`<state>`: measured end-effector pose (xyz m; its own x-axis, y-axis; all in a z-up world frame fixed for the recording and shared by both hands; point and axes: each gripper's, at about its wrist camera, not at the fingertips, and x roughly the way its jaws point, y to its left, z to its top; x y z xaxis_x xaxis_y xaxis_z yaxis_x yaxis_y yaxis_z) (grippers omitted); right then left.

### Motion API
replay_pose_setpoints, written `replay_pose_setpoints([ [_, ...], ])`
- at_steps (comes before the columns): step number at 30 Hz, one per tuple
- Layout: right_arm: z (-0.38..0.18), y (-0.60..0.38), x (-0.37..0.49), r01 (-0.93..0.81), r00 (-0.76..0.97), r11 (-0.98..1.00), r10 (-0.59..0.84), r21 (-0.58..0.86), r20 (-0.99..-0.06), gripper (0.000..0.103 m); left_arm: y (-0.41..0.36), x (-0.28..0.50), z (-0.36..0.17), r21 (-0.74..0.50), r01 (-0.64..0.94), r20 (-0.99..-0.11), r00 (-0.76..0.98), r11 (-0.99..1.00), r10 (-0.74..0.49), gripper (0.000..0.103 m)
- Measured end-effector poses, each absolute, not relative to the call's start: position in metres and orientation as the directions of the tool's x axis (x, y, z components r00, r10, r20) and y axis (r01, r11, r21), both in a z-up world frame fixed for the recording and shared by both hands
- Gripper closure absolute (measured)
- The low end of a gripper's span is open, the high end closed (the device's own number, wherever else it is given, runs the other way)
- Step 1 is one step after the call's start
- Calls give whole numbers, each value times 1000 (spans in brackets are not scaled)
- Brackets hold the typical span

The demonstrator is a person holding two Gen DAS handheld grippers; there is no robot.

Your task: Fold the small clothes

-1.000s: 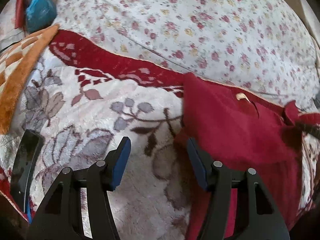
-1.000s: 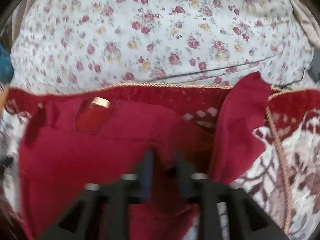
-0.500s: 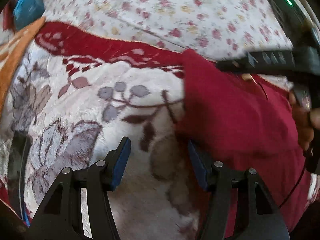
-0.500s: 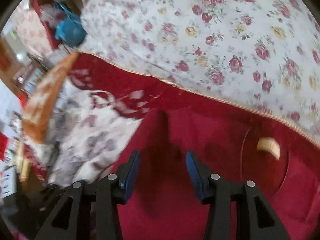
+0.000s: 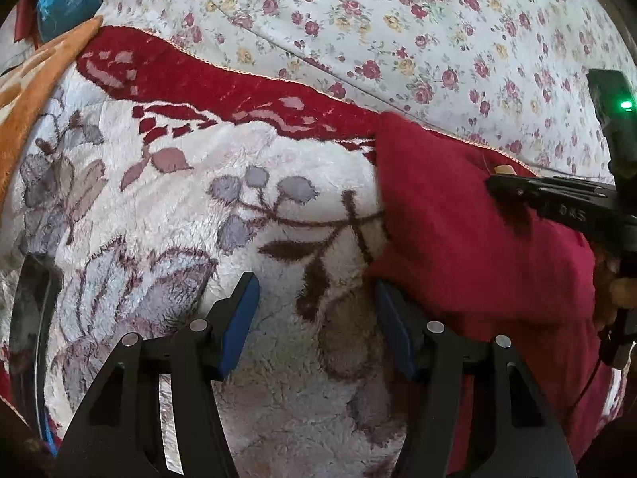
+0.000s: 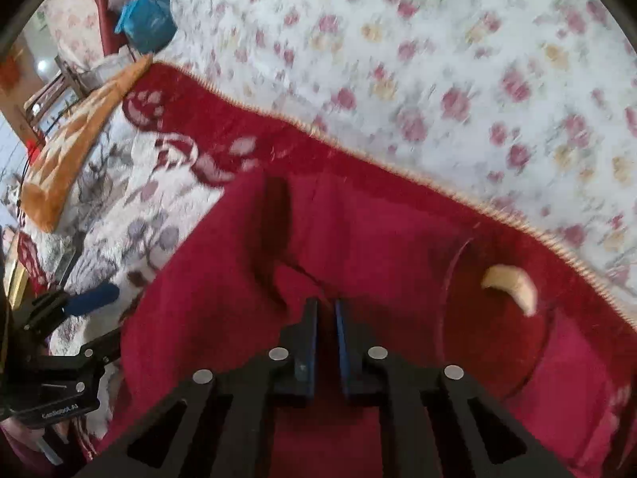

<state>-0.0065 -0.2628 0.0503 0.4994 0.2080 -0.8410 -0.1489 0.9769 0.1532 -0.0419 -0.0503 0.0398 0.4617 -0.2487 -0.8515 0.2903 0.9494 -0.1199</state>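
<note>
Right claw [image 6: 325, 318] is pinching the crimson fleece garment [image 6: 378, 239]; left claw [image 5: 316, 318], spread beside it, is idling; the thin pinch risks slipping.

We get soft, even daylight in both views. Ahead of the right gripper [image 6: 325, 310] the floral sheet [image 6: 438, 59] smears with motion blur; fisheye bending darkens every corner.

Ahead of the right gripper [image 6: 326, 310] the flowered sheet [image 6: 418, 59] blurs; the red garment [image 6: 378, 247] (lower part) runs beneath its frame, cut off.
</note>
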Motion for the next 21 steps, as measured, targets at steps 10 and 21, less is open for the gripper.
replay_pose_setpoints([
  [10,71,-266,2,-108,545,968,248,227,-801,55,-49,-44,40,-120,285,-850,465,951,-247,43],
  [21,34,-212,50,-67,519,982,185,176,-835,71,-43,-43,45,-111,250,-848,481,962,-223,43],
])
